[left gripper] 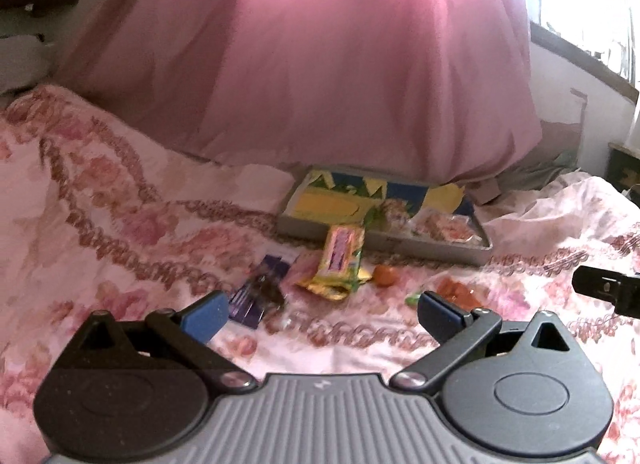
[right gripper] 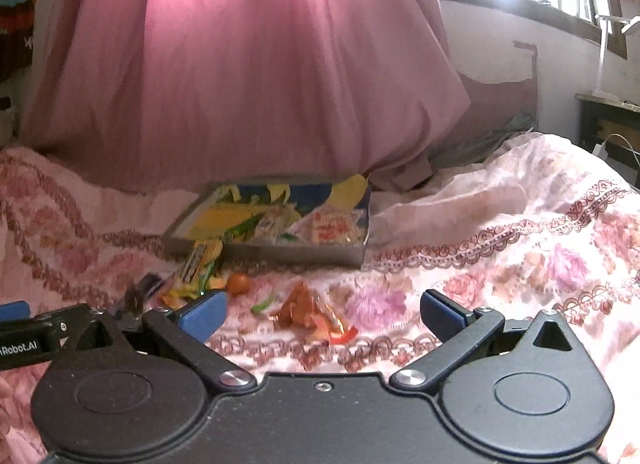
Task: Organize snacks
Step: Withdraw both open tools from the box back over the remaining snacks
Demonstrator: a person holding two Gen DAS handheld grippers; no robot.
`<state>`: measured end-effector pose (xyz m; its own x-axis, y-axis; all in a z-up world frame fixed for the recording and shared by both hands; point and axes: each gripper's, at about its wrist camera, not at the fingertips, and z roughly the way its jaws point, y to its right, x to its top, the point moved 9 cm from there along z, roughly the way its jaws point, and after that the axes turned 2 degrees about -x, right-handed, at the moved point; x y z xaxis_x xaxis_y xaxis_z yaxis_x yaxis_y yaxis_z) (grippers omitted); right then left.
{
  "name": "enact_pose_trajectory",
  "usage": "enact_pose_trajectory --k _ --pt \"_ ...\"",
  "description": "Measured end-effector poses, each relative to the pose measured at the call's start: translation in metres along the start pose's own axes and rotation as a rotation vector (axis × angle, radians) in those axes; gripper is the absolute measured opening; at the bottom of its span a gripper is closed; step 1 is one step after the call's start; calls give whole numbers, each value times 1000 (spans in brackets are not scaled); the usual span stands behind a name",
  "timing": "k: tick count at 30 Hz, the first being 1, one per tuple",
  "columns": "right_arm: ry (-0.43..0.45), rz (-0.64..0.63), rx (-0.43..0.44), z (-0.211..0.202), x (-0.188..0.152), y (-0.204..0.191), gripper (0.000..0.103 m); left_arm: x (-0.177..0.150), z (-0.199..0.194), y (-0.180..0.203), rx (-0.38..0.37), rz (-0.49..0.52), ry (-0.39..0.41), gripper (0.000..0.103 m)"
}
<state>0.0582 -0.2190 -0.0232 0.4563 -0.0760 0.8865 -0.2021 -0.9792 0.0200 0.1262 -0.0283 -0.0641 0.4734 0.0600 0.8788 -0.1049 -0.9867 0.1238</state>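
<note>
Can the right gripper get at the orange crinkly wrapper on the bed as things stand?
Probably yes. The right gripper has its jaws wide open, and the orange wrapper lies loose on the bedspread straight ahead between them, with nothing on top of it.

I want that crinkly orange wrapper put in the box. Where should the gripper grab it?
Probably the raised, crumpled middle of the orange wrapper. It lies loose on the bedspread, right ahead of the open right gripper, so come straight down from above with one finger on each side. Its flat edges look too thin to pinch.
</note>
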Motion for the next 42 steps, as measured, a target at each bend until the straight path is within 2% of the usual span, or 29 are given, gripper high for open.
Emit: enact_pose_trajectory --k 15,29,42 --pt "-98 -34 6 12 -18 -10 102 -11 0 1 48 39 -36 103" --pt "-178 -51 68 31 -28 -25 102 -19 17 -6 45 -3 -103 103" --pt "-195 -89 65 56 -21 -29 102 -17 46 -7 38 -43 -145 103"
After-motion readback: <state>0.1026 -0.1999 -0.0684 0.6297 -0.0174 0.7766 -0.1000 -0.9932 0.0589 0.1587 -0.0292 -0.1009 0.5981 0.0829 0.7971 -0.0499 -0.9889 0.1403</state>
